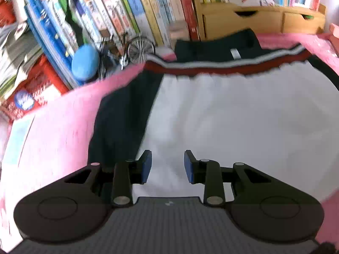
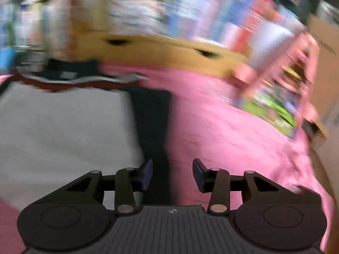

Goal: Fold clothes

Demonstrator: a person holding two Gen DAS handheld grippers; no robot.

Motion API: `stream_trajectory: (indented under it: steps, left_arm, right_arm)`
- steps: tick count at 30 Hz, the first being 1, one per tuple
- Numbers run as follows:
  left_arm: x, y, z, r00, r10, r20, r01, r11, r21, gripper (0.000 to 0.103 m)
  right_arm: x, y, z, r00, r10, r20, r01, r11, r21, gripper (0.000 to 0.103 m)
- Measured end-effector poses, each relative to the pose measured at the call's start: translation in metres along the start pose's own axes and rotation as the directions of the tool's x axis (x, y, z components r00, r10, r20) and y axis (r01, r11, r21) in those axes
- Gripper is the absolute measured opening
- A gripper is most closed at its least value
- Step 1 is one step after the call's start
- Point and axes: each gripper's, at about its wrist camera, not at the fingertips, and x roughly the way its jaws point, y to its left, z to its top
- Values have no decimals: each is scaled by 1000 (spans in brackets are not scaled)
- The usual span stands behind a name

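A white garment (image 1: 243, 118) with dark navy side panels and a red, white and navy striped band lies flat on a pink cloth. My left gripper (image 1: 167, 166) hovers open over the garment's near left part, with nothing between its blue pads. In the blurred right wrist view the same garment (image 2: 63, 127) fills the left half, and its navy right panel (image 2: 152, 127) runs down the middle. My right gripper (image 2: 172, 174) is open and empty above that navy edge, where it meets the pink cloth (image 2: 233, 139).
Leaning books (image 1: 118, 14) and a wooden drawer unit (image 1: 260, 19) line the back. A blue round object (image 1: 84, 61) and a small model bicycle (image 1: 131, 48) stand at the back left. A colourful book (image 2: 273, 108) and a cardboard box (image 2: 324, 67) lie to the right.
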Motion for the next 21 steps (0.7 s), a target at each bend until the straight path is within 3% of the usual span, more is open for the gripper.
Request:
stream_trajectory:
  steps: [4,7,9,15,16,17,21]
  left_arm:
    - [5,2,-25,994,45,-97,-47,999,-26,33]
    - [6,8,-32,990,79,-115,-84,996,-40,34]
    - [7,11,-37,987,102,-127,-109,993,-49,34]
    - [6,17,-40,990,84,-113,-95,991,-92,34]
    - [6,18,-41,991,80,-110,-91,991,-100,34]
    - [6,19,-41,991,77,-107,-88,990,-107,34]
    - [6,26,-43,994,46,-100,-60,988,-142,34]
  right_arm:
    - [-9,62,-7,985,172,-8,-172,982,-76,42]
    - [-4,85,-20,980,194,-49,-198,975,-99,42]
    - [2,82,-28,985,154,-74,-161,982,-103,42]
    - [-4,45,-27,995,19,-95,-24,998,-56,44]
    - [-5,38,-27,995,-4,-98,-1,999,-48,51]
    - [-7,32,-26,994,-27,-102,23,999,-40,52]
    - [-12,5,-24,986,-116,-119,116,993,-8,46]
